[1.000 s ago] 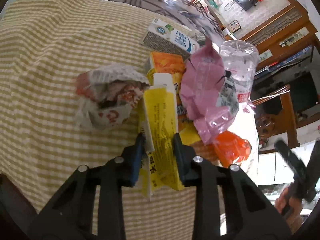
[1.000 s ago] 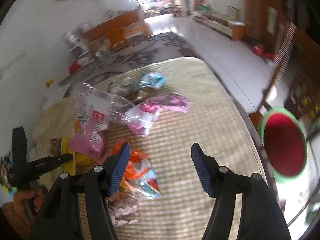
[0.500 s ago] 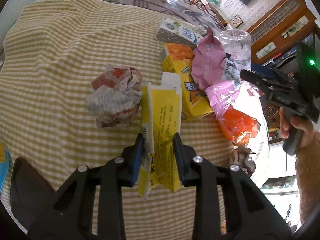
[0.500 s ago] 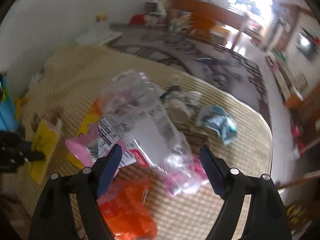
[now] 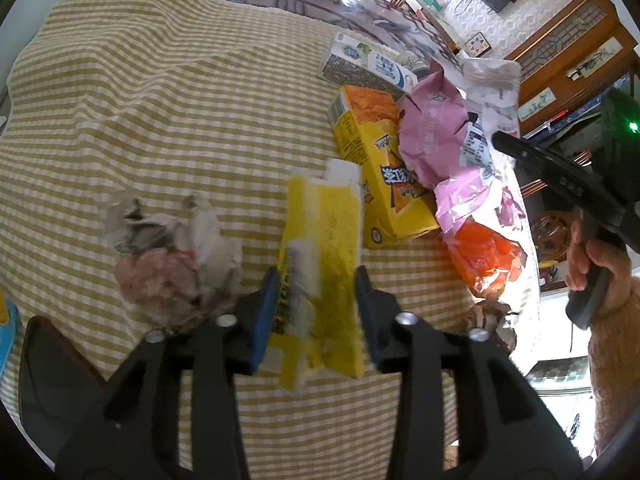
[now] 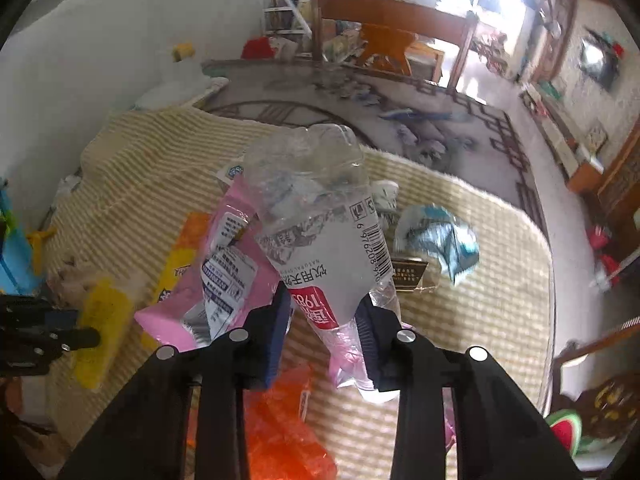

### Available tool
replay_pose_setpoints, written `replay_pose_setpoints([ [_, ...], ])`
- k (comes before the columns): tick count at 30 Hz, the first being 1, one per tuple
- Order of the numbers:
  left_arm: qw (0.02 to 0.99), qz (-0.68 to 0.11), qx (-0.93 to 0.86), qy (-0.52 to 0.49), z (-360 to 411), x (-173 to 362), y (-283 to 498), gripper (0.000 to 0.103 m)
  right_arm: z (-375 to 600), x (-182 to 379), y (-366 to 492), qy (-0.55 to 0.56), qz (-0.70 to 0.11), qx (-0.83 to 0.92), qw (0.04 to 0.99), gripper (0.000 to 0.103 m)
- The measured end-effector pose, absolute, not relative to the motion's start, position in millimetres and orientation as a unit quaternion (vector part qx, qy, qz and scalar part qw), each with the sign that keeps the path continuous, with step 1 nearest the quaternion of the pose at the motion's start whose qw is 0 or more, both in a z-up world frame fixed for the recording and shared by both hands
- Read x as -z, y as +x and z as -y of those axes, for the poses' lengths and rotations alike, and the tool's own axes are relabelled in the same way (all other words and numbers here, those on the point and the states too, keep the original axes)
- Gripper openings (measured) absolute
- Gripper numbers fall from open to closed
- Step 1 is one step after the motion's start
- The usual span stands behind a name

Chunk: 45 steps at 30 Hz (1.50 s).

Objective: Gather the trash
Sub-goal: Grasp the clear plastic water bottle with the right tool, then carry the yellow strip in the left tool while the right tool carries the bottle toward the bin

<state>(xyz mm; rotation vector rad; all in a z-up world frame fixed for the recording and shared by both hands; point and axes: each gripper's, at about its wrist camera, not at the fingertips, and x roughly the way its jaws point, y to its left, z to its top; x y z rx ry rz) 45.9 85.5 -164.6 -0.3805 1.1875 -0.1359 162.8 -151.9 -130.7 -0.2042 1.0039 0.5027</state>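
Two items held: left claw [image 5: 316, 312] clamped on yellow carton [image 5: 322, 264]; right claw [image 6: 324, 328] clamped on crushed clear bottle [image 6: 320, 216]. Advice: keep both squeezed firmly, lift clear of pink bag [image 6: 224, 256].

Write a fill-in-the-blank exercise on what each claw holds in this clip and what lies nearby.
1. The left claw is shut on a flattened ____ paper carton.
2. The right claw grips a crushed clear plastic ____.
3. The crumpled paper wrapper lies on the ____-and-white checked tablecloth.
4. In the left wrist view, the crinkled orange plastic bag lies just below the ____ plastic bag.

Missing words: yellow; bottle; yellow; pink
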Motion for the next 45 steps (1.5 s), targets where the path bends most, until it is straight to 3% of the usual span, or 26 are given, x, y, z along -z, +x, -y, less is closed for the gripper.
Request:
replay_pose_setpoints([
  [4, 0.806, -0.56, 0.066, -0.18, -81.5, 168.6, 47.7, 0.057, 166.3, 111.7, 149.9, -0.049, -0.473, -0.234, 0.848, 0.03],
  [14, 0.805, -0.569, 0.062, -0.159, -65.8, 180.3, 55.7, 0.057, 180.5, 75.7, 94.5, 0.01, -0.412, -0.202, 0.889, 0.03],
  [16, 0.804, -0.57, 0.06, -0.159, -65.8, 181.6, 57.1, 0.045, 180.2, 77.4, 86.3, 0.015, -0.409, -0.199, 0.89, 0.03],
  [21, 0.813, -0.553, 0.044, -0.175, -75.2, 176.7, 53.1, 0.04, 187.2, 83.3, 70.8, 0.049, -0.413, -0.188, 0.89, 0.03],
  [32, 0.864, -0.475, 0.07, -0.149, -55.5, 117.7, 51.1, 0.04, 203.6, 72.5, 48.9, 0.051, -0.381, -0.161, 0.909, 0.029],
  [45, 0.87, -0.465, 0.09, -0.14, -37.0, 107.1, 49.0, 0.041, 216.7, 62.8, 30.1, 0.041, -0.353, -0.147, 0.923, 0.029],
])
